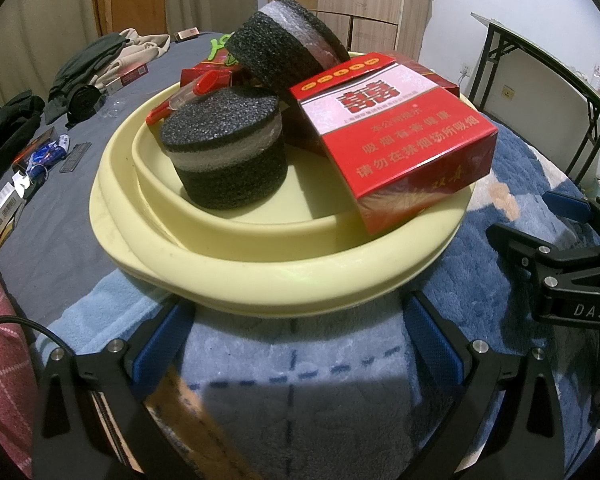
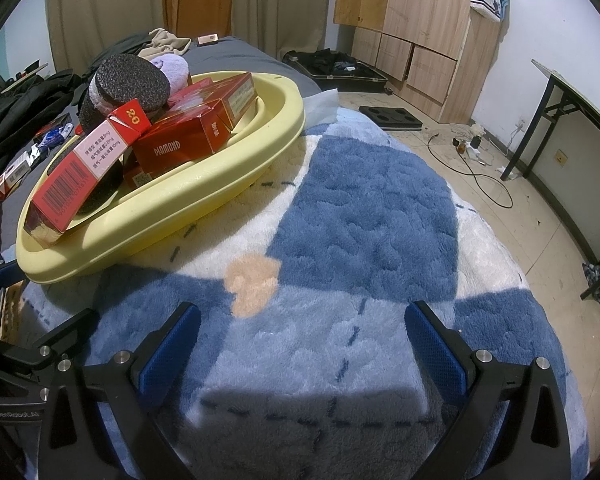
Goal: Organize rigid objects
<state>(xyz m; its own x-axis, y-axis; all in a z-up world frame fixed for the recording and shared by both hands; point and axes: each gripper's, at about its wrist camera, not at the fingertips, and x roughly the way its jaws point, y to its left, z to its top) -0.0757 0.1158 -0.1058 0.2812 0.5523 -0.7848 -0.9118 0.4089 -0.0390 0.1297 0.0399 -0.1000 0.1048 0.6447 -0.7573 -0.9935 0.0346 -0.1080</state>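
Both the left gripper and right gripper hover wide apart and empty near the pale yellow plastic basin, already heaped with red cardboard cartons and black foam discs, seemingly gathered for tidiness.

**Bedroom clutter beyond the bed**

A fleecy blue-and-white blanket with a peach patch covers the near end of the bed, over a grey sheet. Dark and beige clothes are heaped at the far side. A wooden wardrobe stands against the wall, an open black suitcase on the floor before it. A black cable trails across the tiles near a black-legged folding table.
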